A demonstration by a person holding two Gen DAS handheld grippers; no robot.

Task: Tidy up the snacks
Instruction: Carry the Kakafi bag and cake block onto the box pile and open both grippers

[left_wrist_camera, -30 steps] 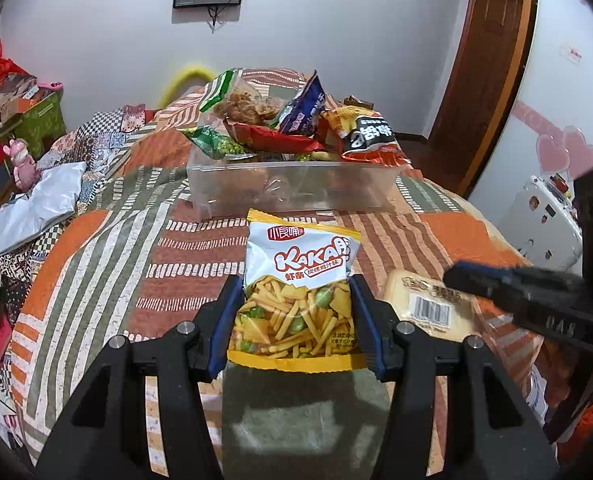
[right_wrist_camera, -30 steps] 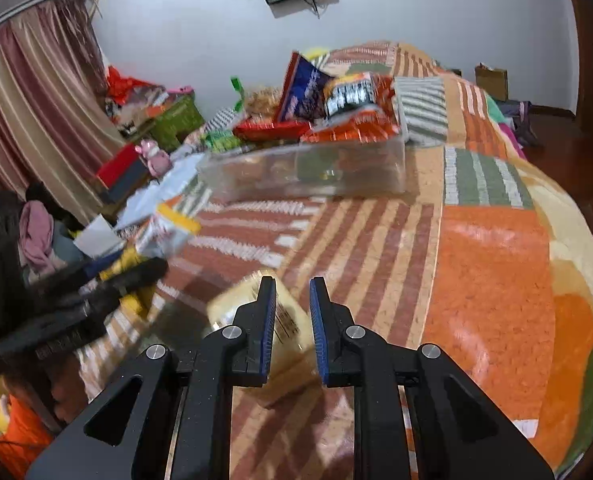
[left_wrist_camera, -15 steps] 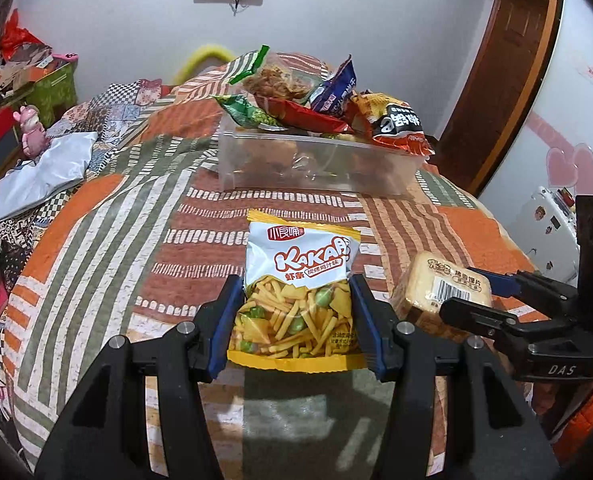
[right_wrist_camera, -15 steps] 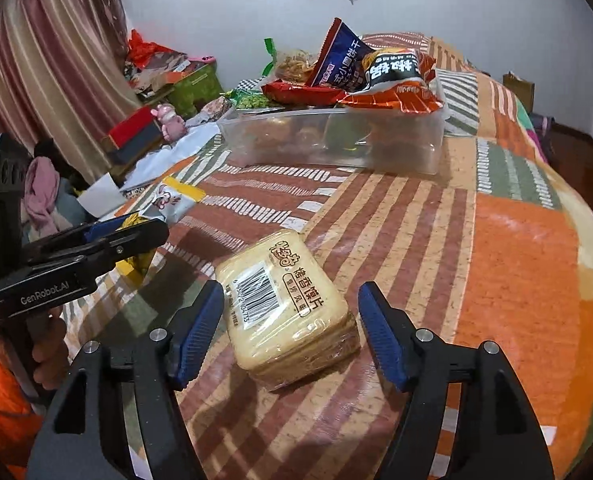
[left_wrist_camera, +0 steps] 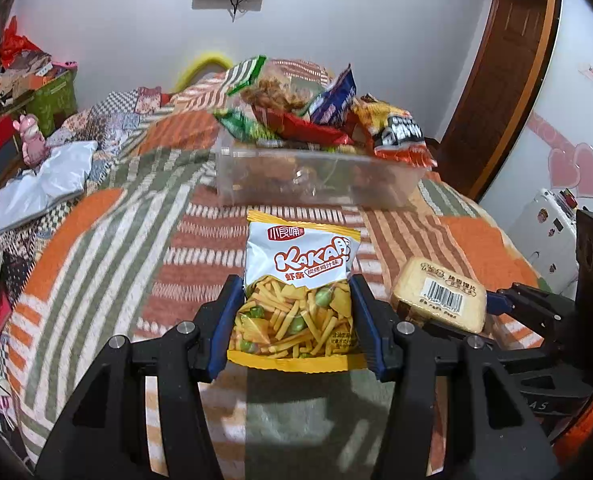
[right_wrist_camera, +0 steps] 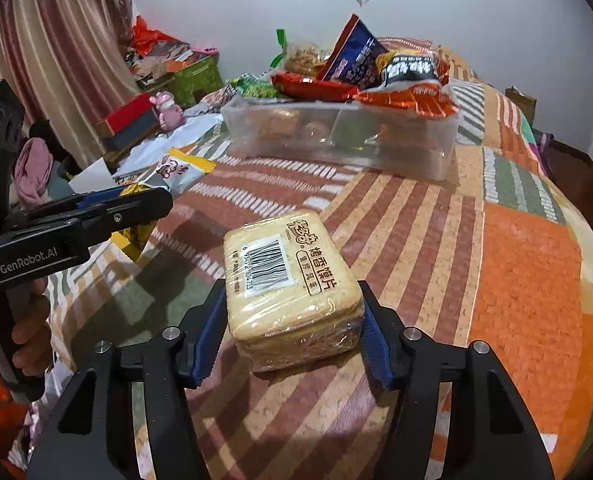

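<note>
A white and yellow bag of shrimp sticks (left_wrist_camera: 300, 264) sits between the fingers of my left gripper (left_wrist_camera: 294, 284), which is shut on its lower half. To its right lies a wrapped tan biscuit pack (left_wrist_camera: 440, 300) with a barcode label. In the right wrist view that biscuit pack (right_wrist_camera: 284, 264) is between the blue pads of my right gripper (right_wrist_camera: 292, 292); the jaws are closing and both pads touch its sides. Farther up the striped bed stands a clear plastic bin (left_wrist_camera: 316, 184) heaped with several snack bags (left_wrist_camera: 328, 120).
A person's hand (right_wrist_camera: 28, 332) holds the left gripper's handle at the left edge. Left of the bed are a white plastic bag (left_wrist_camera: 44, 188), a pink toy (left_wrist_camera: 30, 140) and a green box (left_wrist_camera: 52, 100). A wooden door (left_wrist_camera: 496, 80) stands at the right.
My right gripper went from shut beside the biscuit pack to wide open around it, and now its pads have closed in on the pack. The left gripper still holds its bag.
</note>
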